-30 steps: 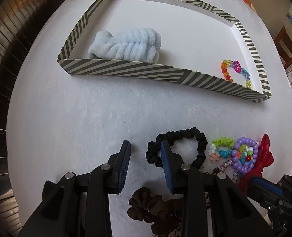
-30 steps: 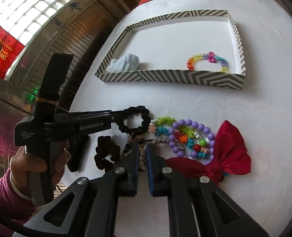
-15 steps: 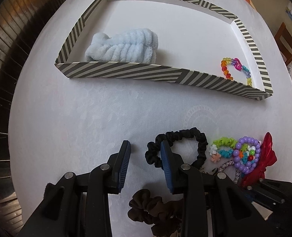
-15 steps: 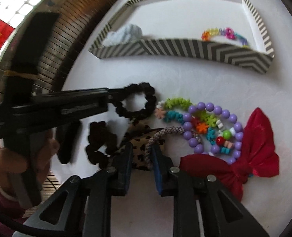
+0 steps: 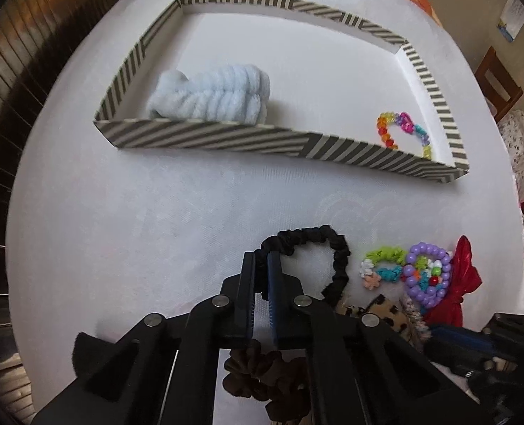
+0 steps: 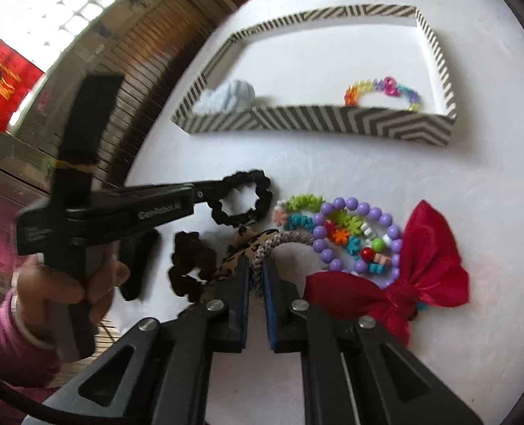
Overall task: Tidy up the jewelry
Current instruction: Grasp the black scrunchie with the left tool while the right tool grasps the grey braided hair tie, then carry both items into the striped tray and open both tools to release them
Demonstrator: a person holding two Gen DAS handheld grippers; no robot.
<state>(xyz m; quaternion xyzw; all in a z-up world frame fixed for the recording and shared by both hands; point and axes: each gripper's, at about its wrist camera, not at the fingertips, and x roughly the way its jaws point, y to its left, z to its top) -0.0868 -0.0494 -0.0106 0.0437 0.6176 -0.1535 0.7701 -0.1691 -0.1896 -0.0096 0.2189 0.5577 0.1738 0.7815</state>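
Left gripper (image 5: 261, 265): jaws just closed, clamped on the near-left bend of the black scrunchie (image 5: 318, 248), which lies on the white table (image 5: 120, 230). Right gripper (image 6: 256, 271): jaws just narrowed, pinched on the braided hair tie (image 6: 279, 242), beside the leopard-print scrunchie (image 6: 240, 253). Left hand (image 6: 63, 279), in a magenta sleeve (image 6: 10, 347), wrapped round the handle of its tool in the right wrist view.

Loose pile in front of the jaws, on the cloth: dark brown scrunchie (image 5: 262, 368) nearest the left tool; purple bead bracelet (image 6: 357, 237) over small green and teal flower-bead bands (image 6: 304, 212); red bow (image 6: 425, 265) at the right end, touching the purple beads.

Striped tray (image 5: 226, 138), well apart from the pile across bare cloth: pale blue towelling headband (image 5: 212, 95) against the near-left corner; rainbow bead bracelet (image 5: 400, 131) near the right wall.
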